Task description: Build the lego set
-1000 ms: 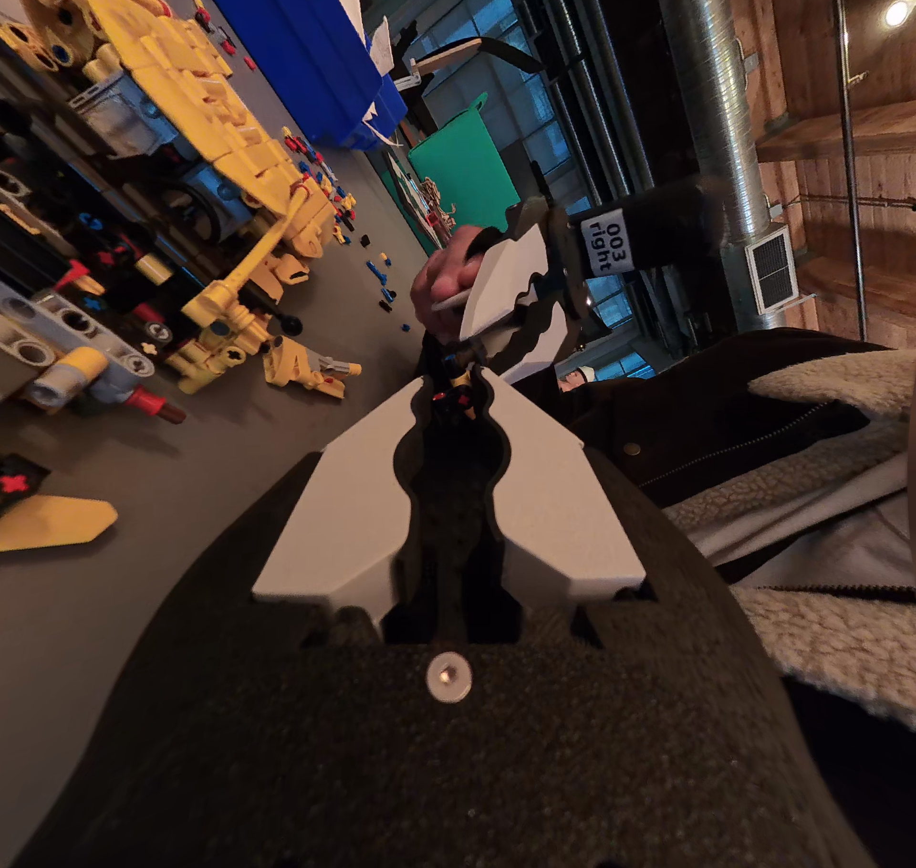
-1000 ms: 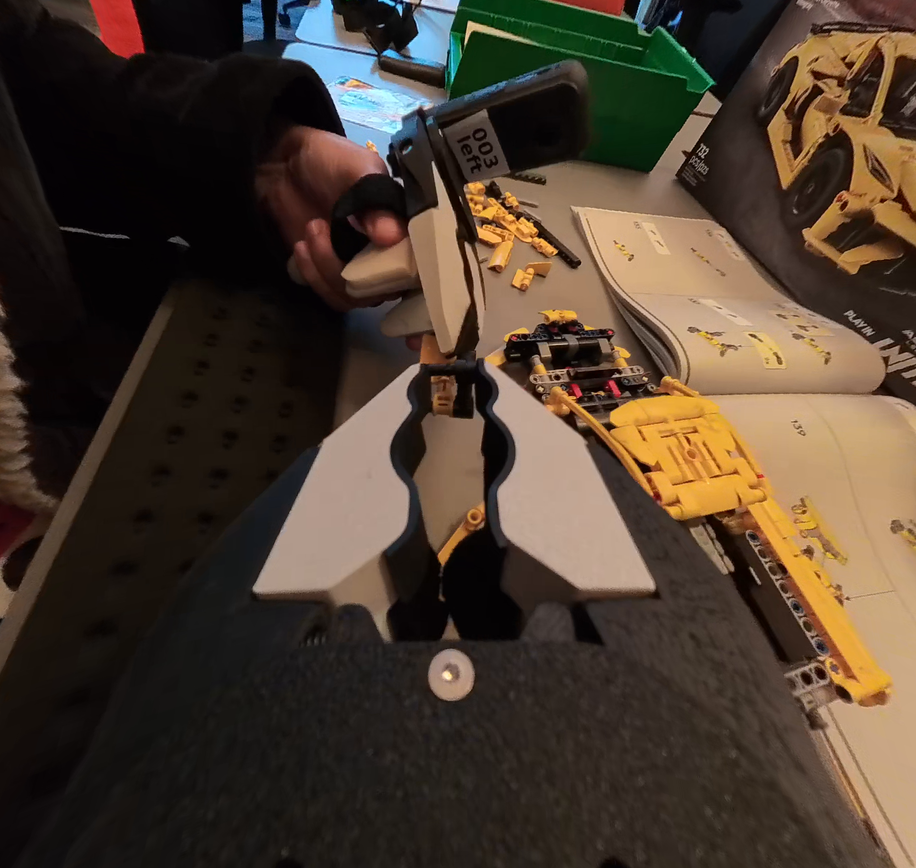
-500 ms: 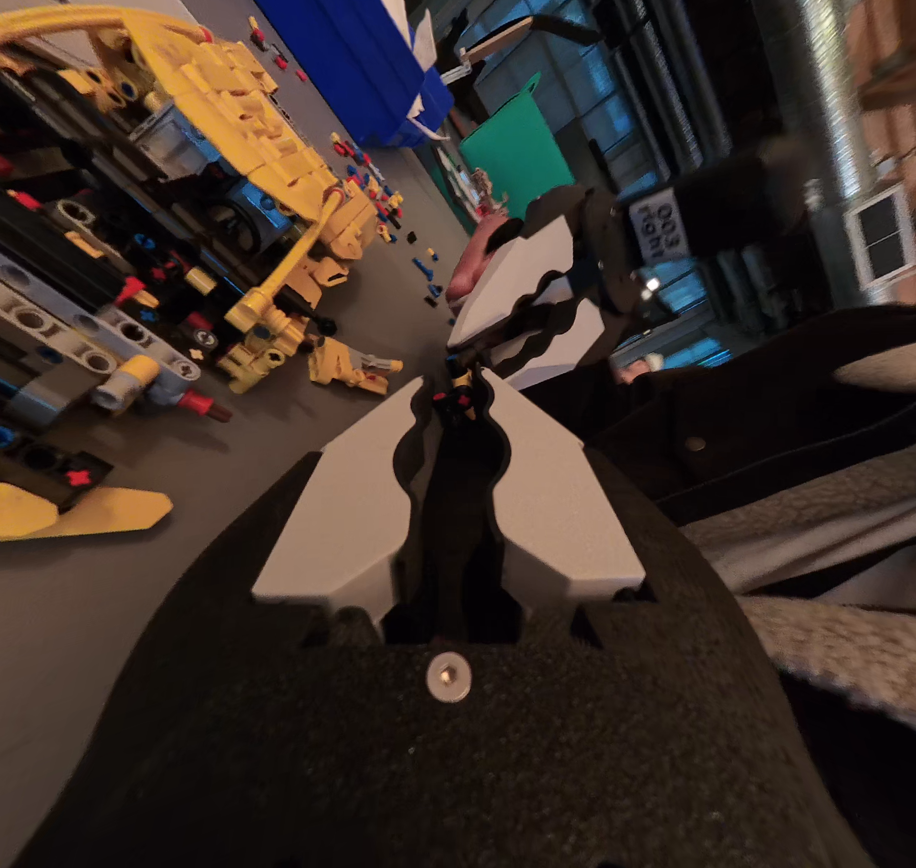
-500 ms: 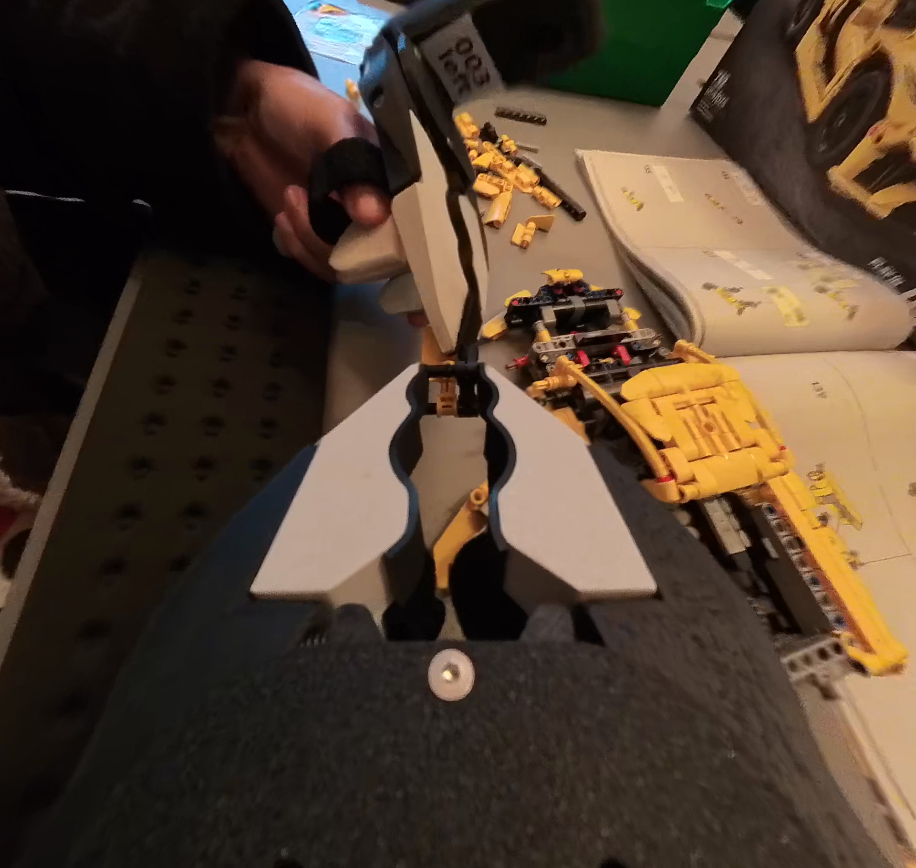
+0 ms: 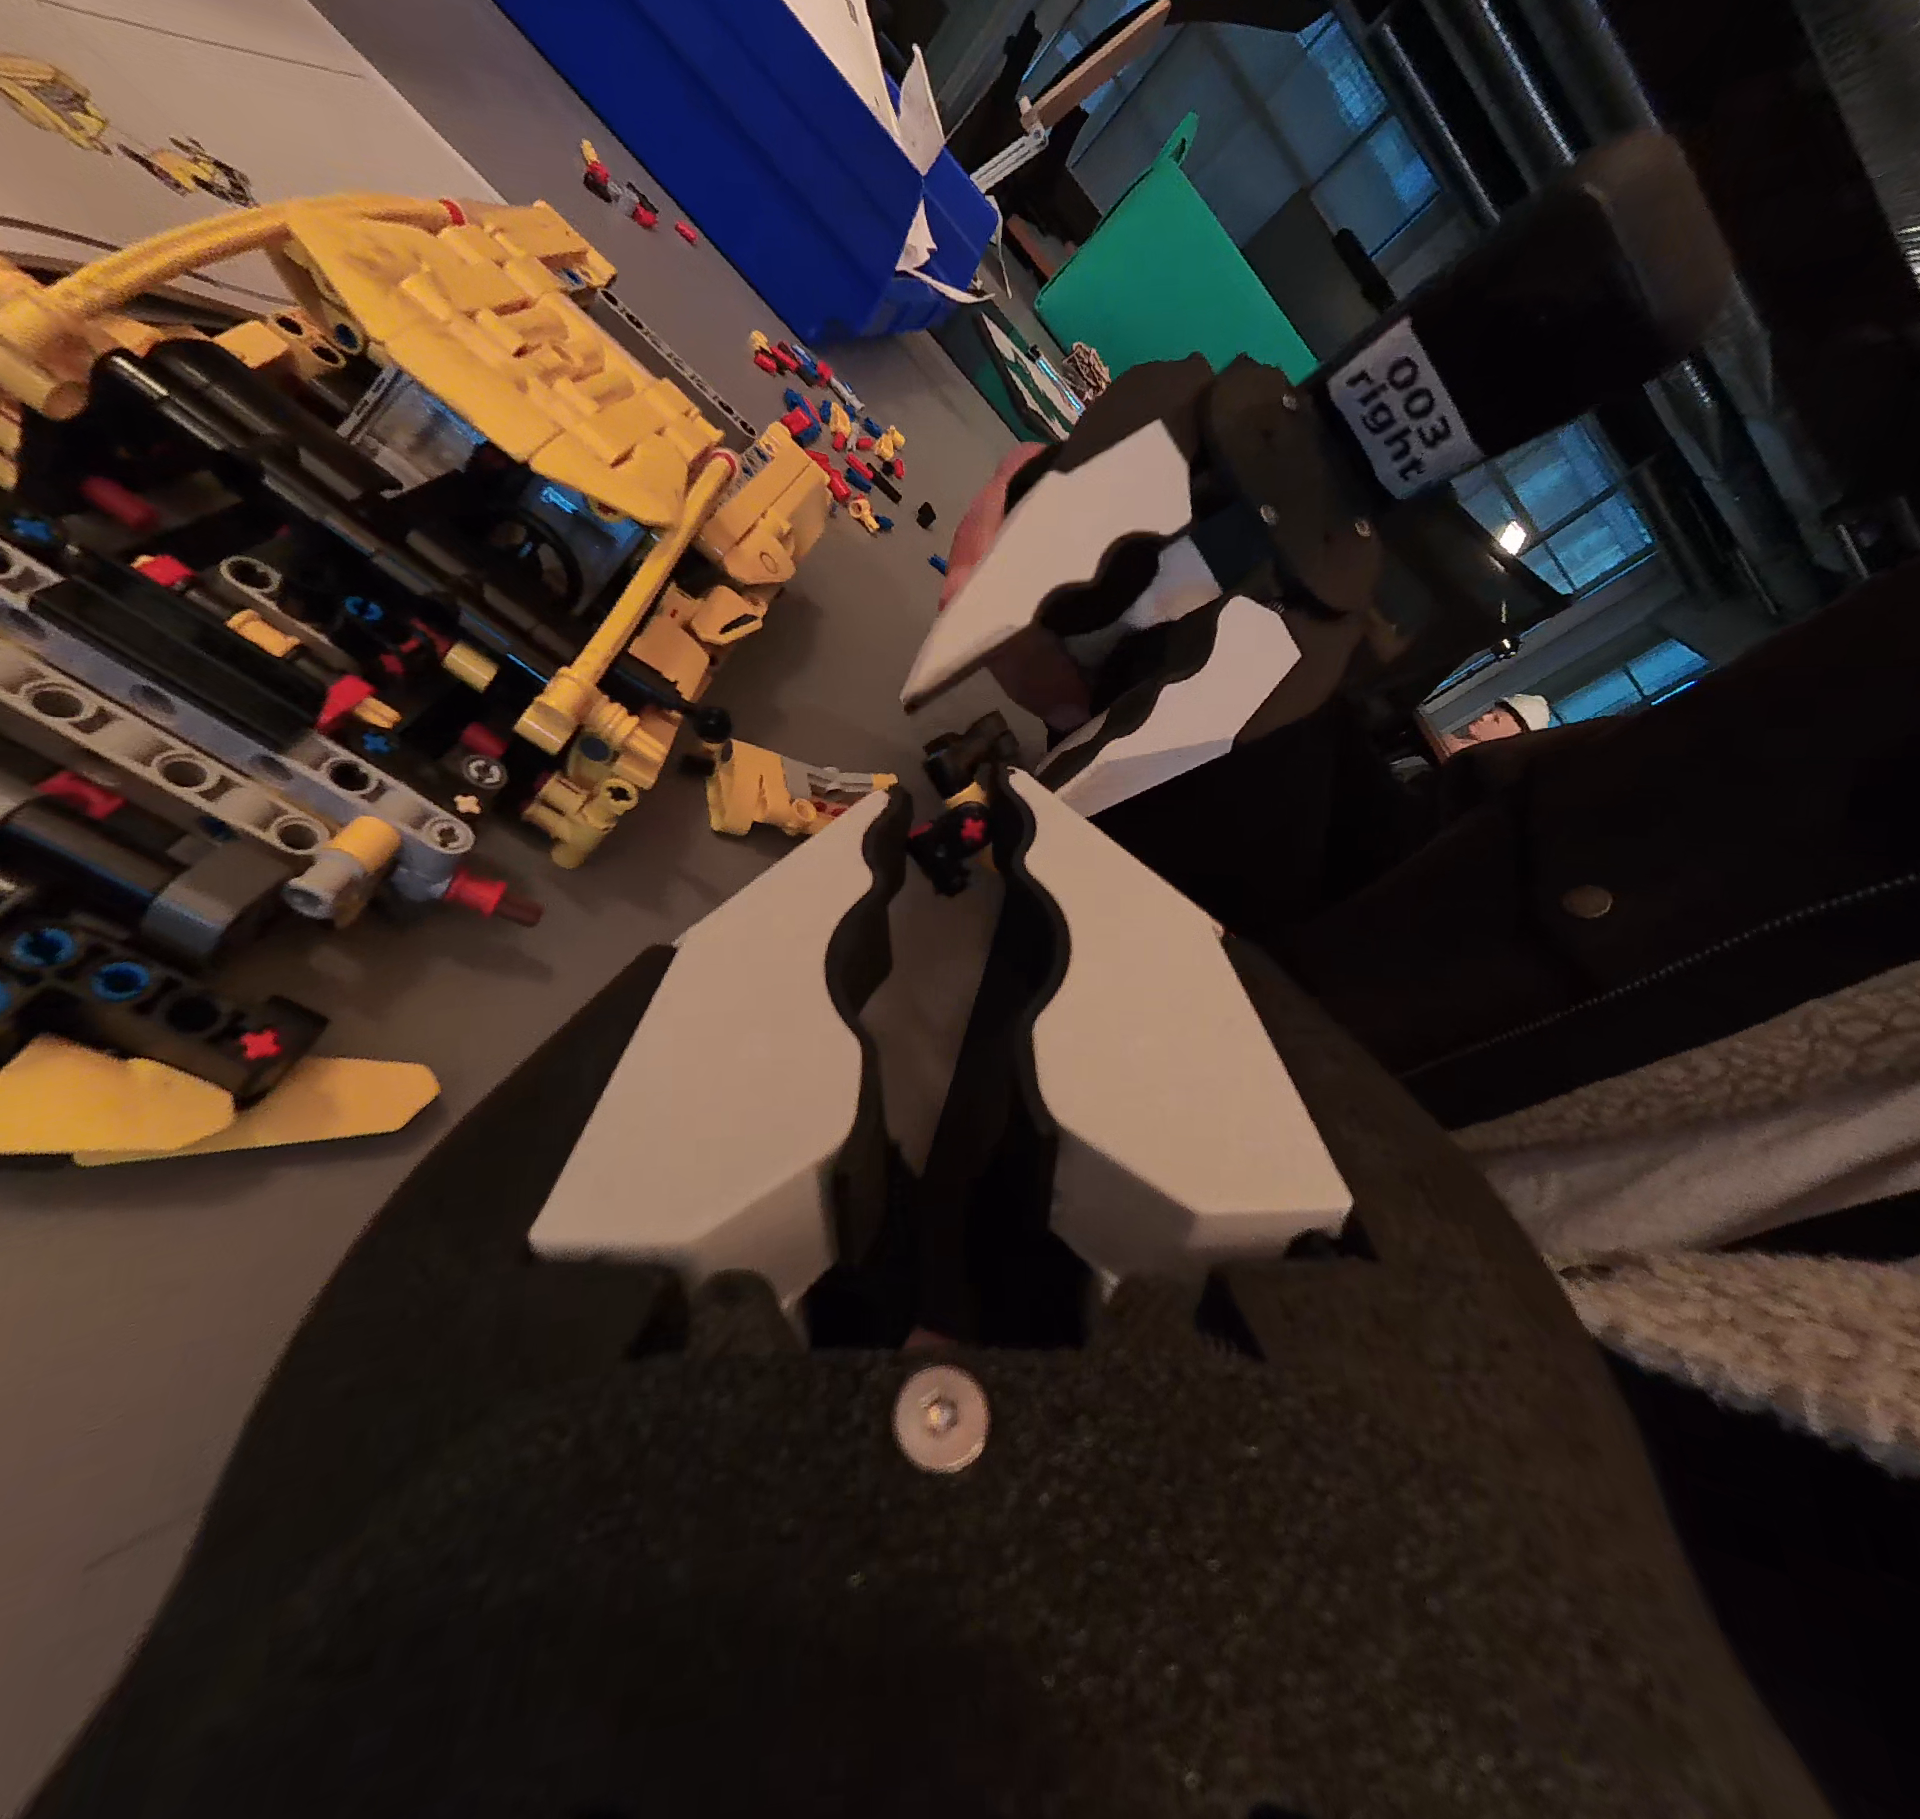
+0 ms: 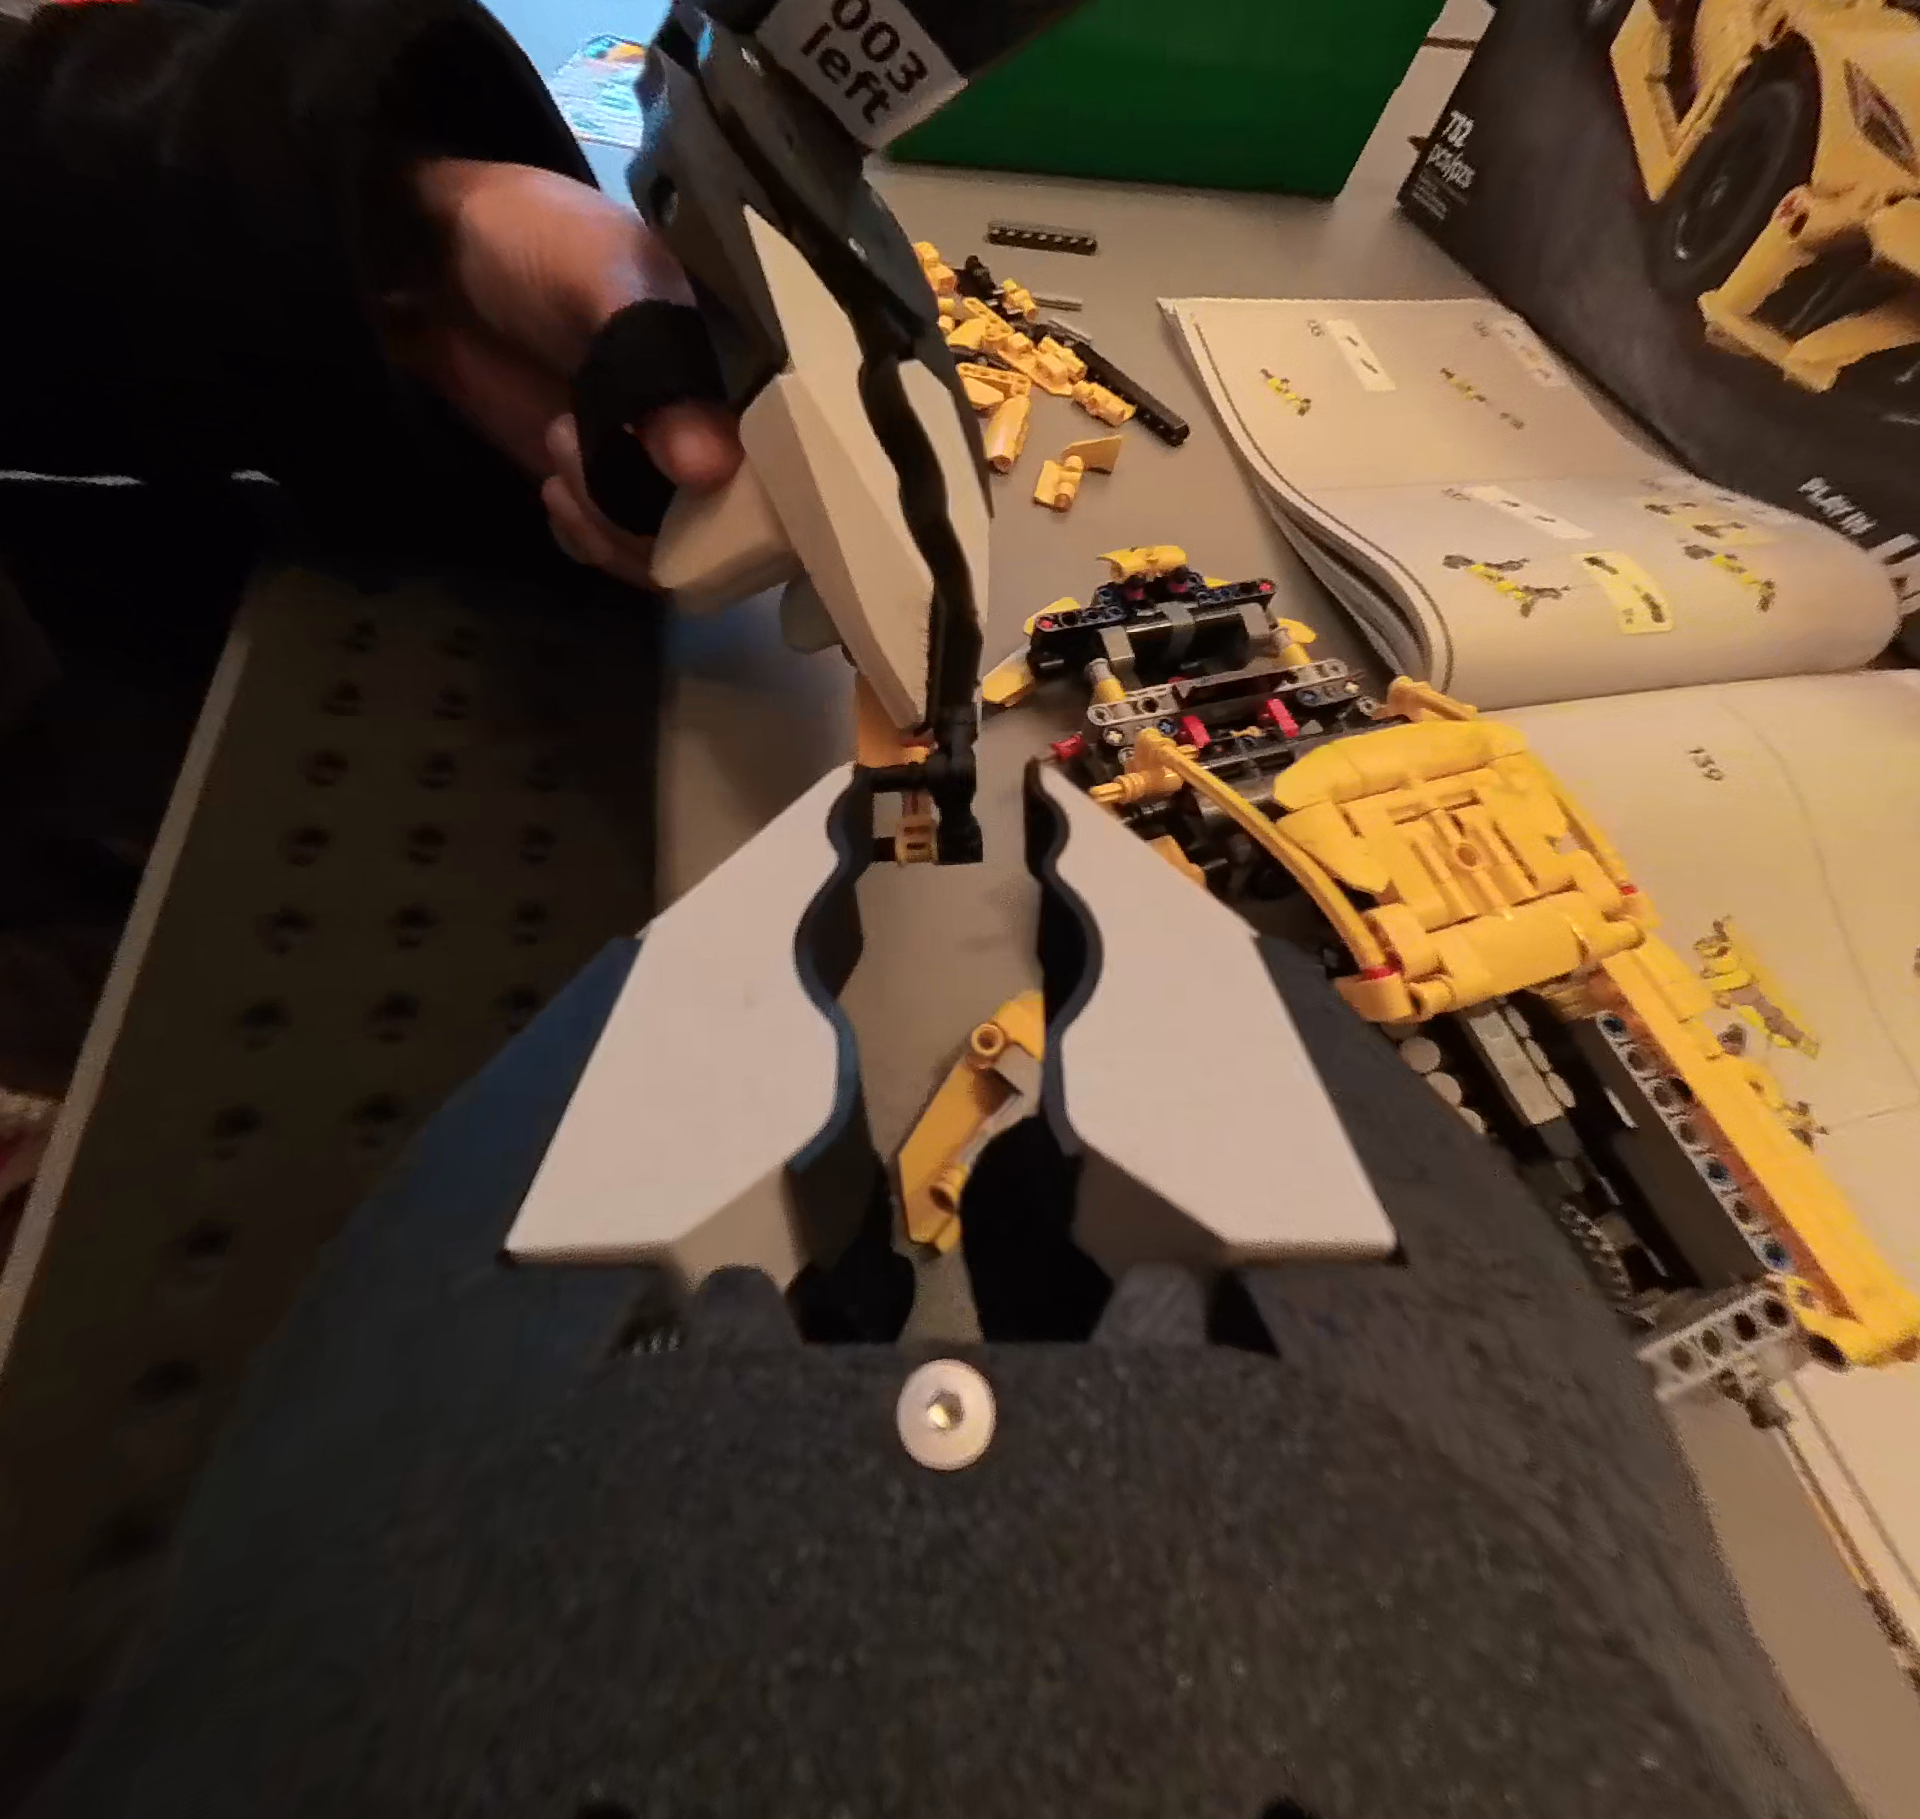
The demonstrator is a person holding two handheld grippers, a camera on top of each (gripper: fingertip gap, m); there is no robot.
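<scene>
A small black and yellow lego piece (image 5: 951, 824) is pinched between the tips of the left gripper (image 5: 948, 813), whose jaws are closed on it above the grey table (image 5: 156, 1354). In the right wrist view the same piece (image 6: 920, 813) is seen at the left gripper's tips (image 6: 940, 730), just against the left fingertip of the right gripper (image 6: 940, 803), whose jaws are spread apart with nothing clamped between them. The half-built yellow car (image 6: 1434, 896) lies on the table beside an open instruction book (image 6: 1507, 502), with a loose yellow part (image 6: 971, 1115) under the right gripper and scattered small pieces (image 5: 842, 439) farther off. A green bin (image 6: 1164, 76) stands behind
</scene>
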